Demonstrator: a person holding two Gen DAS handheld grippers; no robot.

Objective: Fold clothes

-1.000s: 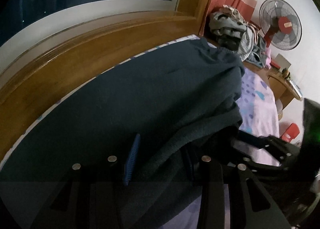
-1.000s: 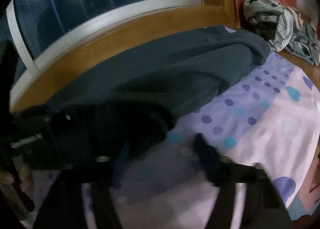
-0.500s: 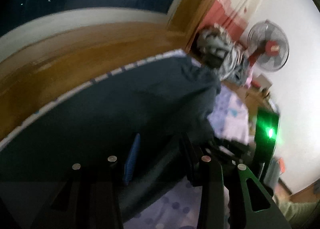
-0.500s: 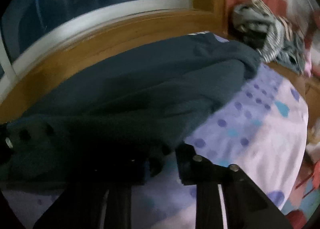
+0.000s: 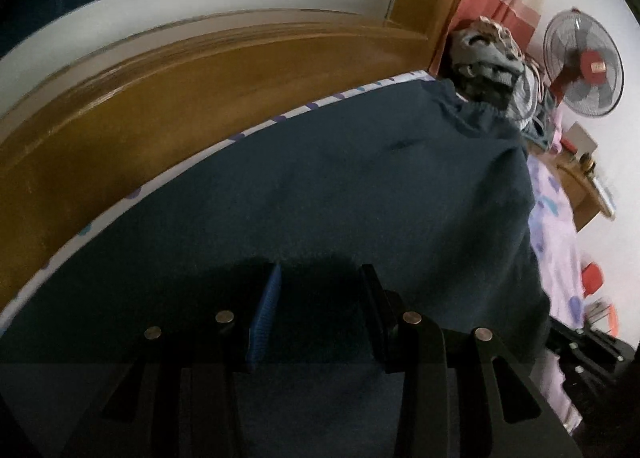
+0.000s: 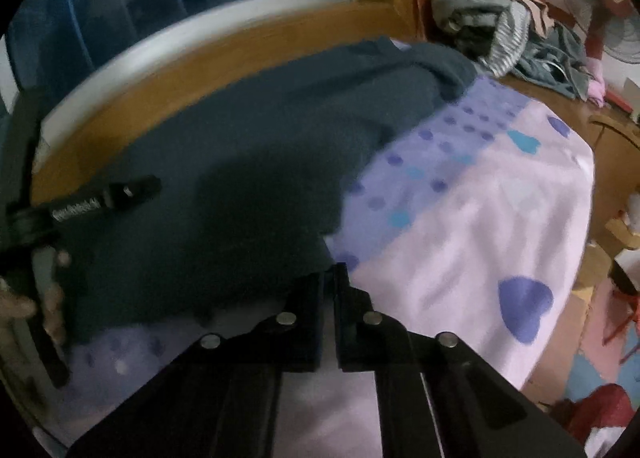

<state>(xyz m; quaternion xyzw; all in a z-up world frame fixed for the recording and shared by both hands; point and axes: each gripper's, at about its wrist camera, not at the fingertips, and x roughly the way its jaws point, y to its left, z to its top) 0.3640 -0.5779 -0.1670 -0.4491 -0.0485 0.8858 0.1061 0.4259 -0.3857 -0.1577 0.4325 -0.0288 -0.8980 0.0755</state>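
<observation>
Polka-dot bedsheet (image 6: 472, 218) is carrying your dark blue garment (image 5: 360, 194) along the wooden bed frame (image 5: 168, 98).
Left gripper (image 5: 320, 294) is hovering with jaws apart; right gripper (image 6: 329, 290) is pinching the garment's near edge, which looks doubled over, with further folds likely remaining.

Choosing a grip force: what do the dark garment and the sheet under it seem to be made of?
The garment looks like thick, matte navy fleece or sweatshirt knit: fuzzy surface, soft rounded folds. The sheet looks like thin, smooth woven cotton or a blend, printed with purple dots, lying flat.
</observation>
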